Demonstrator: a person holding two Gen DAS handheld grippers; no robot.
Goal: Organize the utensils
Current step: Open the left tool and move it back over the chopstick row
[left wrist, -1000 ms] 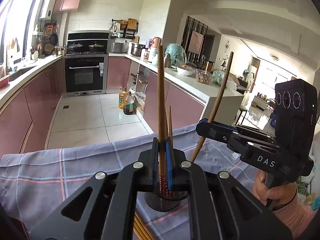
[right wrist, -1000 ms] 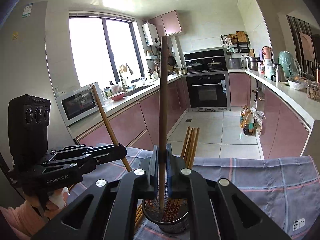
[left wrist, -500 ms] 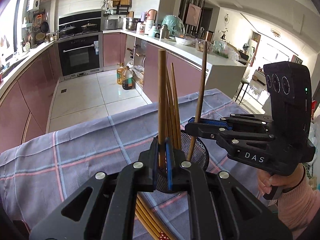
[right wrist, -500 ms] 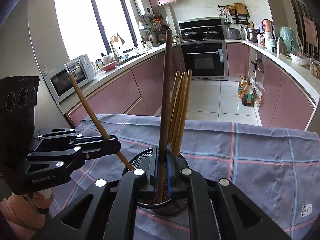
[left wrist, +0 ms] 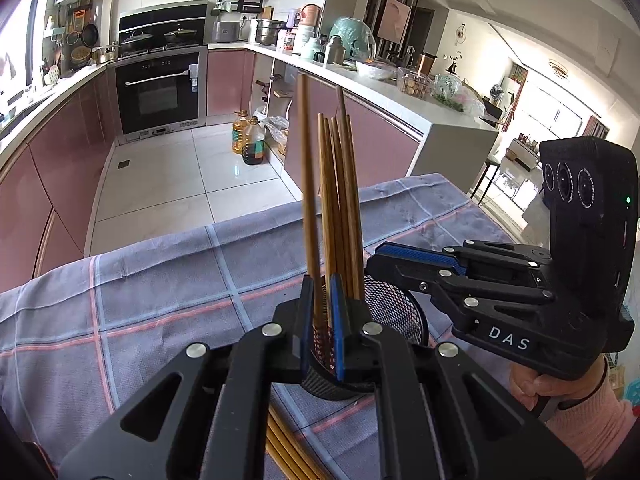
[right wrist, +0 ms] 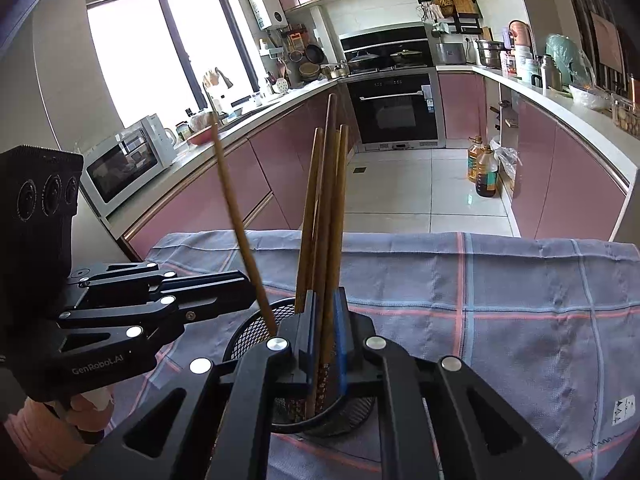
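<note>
A black mesh holder stands on the checked cloth with several brown chopsticks upright in it. My left gripper is shut on one chopstick, tilted, its lower end inside the holder's rim. My right gripper sits over the holder with its jaws opening. A chopstick stands between them, a thin gap shows beside the blue pad, and its patterned end is down in the holder.
Several loose chopsticks lie on the cloth under my left gripper. A hand in a pink sleeve holds the right gripper. Beyond the table's far edge lie the kitchen floor, oil bottles and pink cabinets.
Both grippers came down toward the holder. The right gripper's chopstick slid down among the others as its jaws loosened. The left still grips its chopstick, now inside the rim.
</note>
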